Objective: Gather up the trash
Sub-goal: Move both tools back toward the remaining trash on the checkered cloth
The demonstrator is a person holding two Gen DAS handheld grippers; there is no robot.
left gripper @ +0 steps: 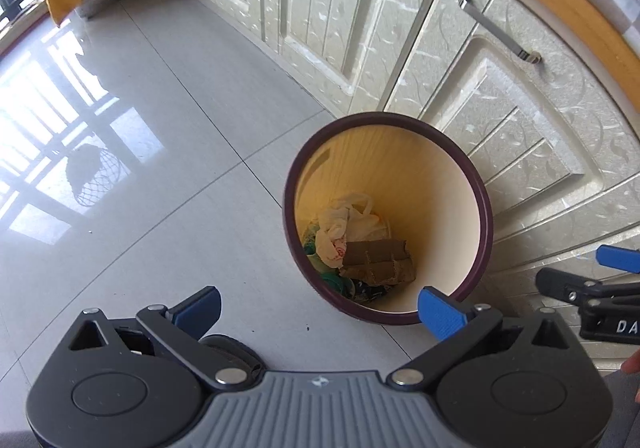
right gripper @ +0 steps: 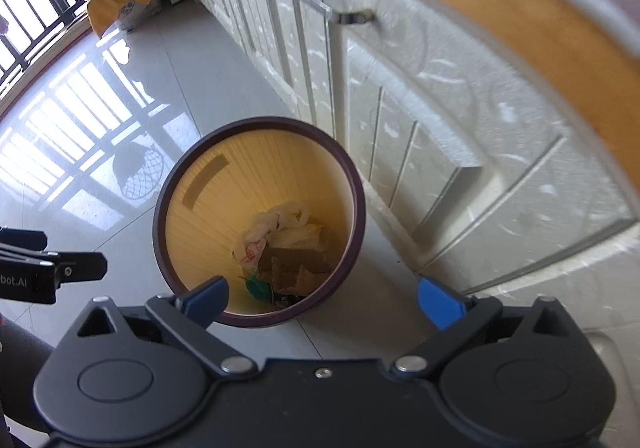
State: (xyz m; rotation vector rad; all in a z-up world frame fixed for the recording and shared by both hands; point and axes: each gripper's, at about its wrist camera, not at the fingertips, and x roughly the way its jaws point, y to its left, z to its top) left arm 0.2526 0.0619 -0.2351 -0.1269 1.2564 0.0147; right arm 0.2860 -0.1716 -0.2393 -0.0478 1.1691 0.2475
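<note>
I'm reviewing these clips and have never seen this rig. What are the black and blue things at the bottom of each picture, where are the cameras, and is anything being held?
There is no robot here: a person holds a pair of hand-operated tongs in each hand, with a wide-angle camera on each looking forward along its blue fingers. One picture comes from the left tongs, the other from the right tongs; each also catches the other pair at its edge. Both pairs stand wide open and hold nothing. Below them, on the tiled floor beside the cream cabinets, stands a round trash bin with a dark rim. Inside it lie crumpled white plastic, torn cardboard and something green.
</note>
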